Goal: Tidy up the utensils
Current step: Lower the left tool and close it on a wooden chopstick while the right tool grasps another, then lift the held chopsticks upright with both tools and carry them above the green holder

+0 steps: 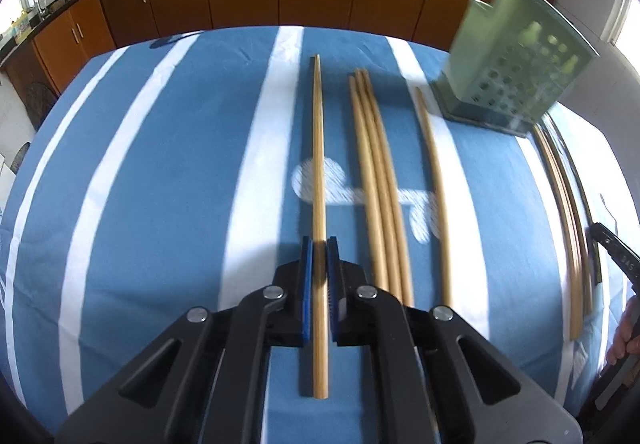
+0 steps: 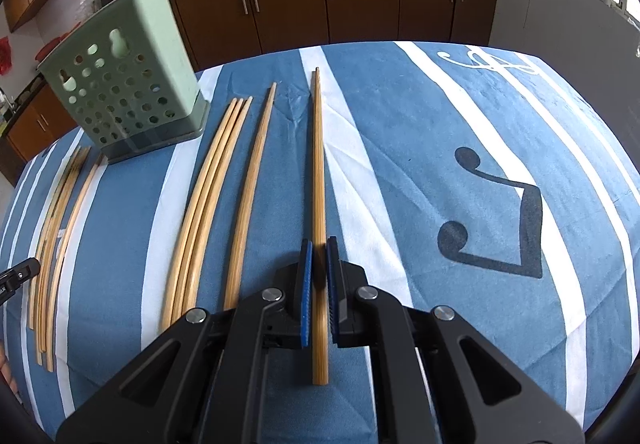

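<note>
Pick-up step: both claws are loaded. Your left claw [image 1: 319, 244] is clenched on a chopstick pair [image 1: 319, 184] that runs between the blue pads toward 12 o'clock. Your right claw [image 2: 319, 244] grips its own chopstick pair [image 2: 319, 184] the same way.

The green holder [image 2: 124, 76] stands upright on the table [image 2: 400, 164], at 10 o'clock from the right claw and 2 o'clock from the left. I can't tell if anything is inside it.

Loose chopsticks [image 1: 378, 180] lie flat on the cloth between the claws and the holder.

Next move, my read: lift, tilt the sticks tip-down and drop them through the holder's open top, one claw at a time. Watch the overhang behind the pads.
</note>
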`<state>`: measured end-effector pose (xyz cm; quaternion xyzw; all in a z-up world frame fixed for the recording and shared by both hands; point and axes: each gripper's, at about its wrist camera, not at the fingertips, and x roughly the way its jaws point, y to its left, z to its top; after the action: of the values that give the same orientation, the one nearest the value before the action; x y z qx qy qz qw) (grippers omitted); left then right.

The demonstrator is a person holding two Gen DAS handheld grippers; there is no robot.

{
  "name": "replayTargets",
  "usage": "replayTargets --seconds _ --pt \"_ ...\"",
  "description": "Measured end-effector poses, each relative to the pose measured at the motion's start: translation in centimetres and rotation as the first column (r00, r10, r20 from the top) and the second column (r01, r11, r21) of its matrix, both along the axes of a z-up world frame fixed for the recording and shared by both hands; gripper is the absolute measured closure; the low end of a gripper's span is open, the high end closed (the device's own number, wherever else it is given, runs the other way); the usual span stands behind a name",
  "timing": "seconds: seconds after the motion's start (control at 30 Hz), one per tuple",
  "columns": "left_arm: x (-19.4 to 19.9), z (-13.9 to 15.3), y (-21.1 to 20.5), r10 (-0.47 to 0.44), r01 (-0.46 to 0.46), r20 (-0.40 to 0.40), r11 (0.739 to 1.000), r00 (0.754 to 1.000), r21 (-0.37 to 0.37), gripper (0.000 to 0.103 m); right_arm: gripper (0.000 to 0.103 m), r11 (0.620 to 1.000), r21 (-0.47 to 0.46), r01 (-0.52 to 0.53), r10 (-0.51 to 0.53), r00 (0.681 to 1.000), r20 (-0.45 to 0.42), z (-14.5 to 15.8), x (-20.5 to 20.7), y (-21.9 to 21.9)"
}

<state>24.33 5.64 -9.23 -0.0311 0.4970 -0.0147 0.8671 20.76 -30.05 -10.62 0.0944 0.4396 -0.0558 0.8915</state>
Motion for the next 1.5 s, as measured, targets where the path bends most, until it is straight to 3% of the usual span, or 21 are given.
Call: replayTargets --seconds 0.17,0.5,0.7,0.83,0.97,1.27,1.5 --pt "0.8 0.0 1.4 0.015 -0.014 0.012 1.000 1.000 -0.025 0.094 0.095 0.999 0.036 0.012 -0.012 1.000 0.010 -0.1 0.1 -0.9" --pt "-2.7 -0.3 1.3 0.022 -0.020 0.050 0.999 0.999 -0.037 0.093 0.095 1.000 0.004 -0.014 0.014 1.000 0.026 -0.2 -2.4 -0.2" --pt "-4.5 -0.5 0.5 0.006 -0.007 0.081 1.000 0.997 0.011 0.095 0.095 1.000 -0.005 -0.026 0.027 0.999 0.035 -0.3 -3.1 -0.2" --pt "-4.6 -0.1 1.1 0.009 -0.008 0.062 1.000 0.998 -0.016 0.095 0.095 1.000 0.005 -0.022 0.022 0.997 0.072 1.0 -3.8 -0.6" --pt "-5.2 1.9 1.7 0.009 -0.009 0.118 1.000 0.993 -0.004 0.095 0.095 1.000 0.002 -0.019 0.019 0.990 0.138 3.1 -4.6 -1.1" --pt "-6.7 7.6 2.8 0.042 -0.033 0.284 0.999 0.958 -0.034 0.095 0.095 1.000 0.011 -0.004 0.001 0.973 0.232 5.7 -5.8 -1.6" --pt "-8.0 12.0 2.7 0.060 -0.044 0.435 0.998 0.898 -0.047 0.095 0.095 1.000 0.011 -0.002 -0.002 0.950 0.313 7.8 -6.3 -1.6"
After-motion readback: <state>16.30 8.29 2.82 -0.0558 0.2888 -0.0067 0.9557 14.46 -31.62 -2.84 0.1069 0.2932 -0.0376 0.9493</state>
